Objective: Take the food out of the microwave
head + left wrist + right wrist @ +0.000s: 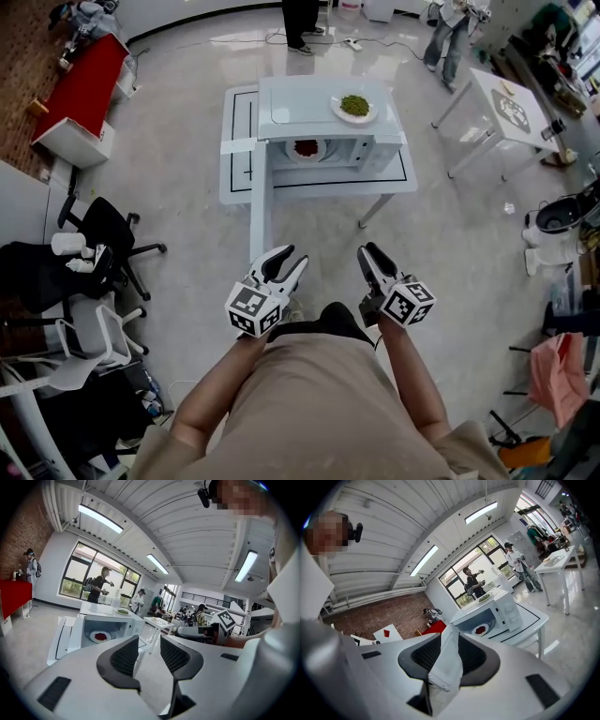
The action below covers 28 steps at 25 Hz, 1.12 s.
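Note:
A white microwave [323, 98] stands on a white table [403, 178] ahead of me, its door [259, 197] swung open toward me. Inside it sits a white plate of red food [306, 149]. On top of the microwave rests a plate of green food [354, 105]. My left gripper [286, 261] and right gripper [373, 255] hang close to my body, well short of the table, both open and holding nothing. The left gripper view shows the red food plate [100, 636] beyond the jaws. In the right gripper view the red food plate [480, 630] lies past the open door's edge.
Office chairs [103, 234] crowd the left side. A second white table [506, 103] stands at the right, with a round appliance [558, 225] on the floor nearby. A red table [84, 84] is at the far left. People [300, 23] stand beyond the microwave table.

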Each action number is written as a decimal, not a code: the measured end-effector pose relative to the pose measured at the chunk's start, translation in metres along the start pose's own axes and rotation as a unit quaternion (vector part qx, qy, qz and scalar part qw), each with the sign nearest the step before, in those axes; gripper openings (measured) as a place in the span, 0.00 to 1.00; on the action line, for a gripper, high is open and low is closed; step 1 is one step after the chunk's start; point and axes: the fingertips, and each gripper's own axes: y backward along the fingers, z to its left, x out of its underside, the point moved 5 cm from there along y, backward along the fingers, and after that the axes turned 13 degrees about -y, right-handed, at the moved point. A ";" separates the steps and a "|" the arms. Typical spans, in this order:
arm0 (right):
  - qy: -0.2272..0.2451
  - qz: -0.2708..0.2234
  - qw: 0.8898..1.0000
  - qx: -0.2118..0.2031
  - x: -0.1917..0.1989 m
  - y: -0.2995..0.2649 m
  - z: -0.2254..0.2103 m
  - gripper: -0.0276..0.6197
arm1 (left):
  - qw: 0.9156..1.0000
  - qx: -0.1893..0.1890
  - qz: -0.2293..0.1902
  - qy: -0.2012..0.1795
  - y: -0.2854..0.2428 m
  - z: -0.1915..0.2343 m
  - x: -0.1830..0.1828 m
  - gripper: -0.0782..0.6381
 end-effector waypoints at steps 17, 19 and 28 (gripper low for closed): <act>0.005 0.082 0.996 -0.044 -0.077 -0.059 -0.056 0.20 | 0.996 -0.078 0.007 0.035 -0.086 0.019 -0.030 0.30; 0.004 0.090 0.995 -0.052 -0.089 -0.065 -0.061 0.20 | 0.995 -0.092 0.009 0.045 -0.096 0.022 -0.032 0.30; -0.023 0.119 0.990 -0.070 -0.117 -0.091 -0.093 0.20 | 0.987 -0.144 0.024 0.071 -0.128 0.034 -0.029 0.30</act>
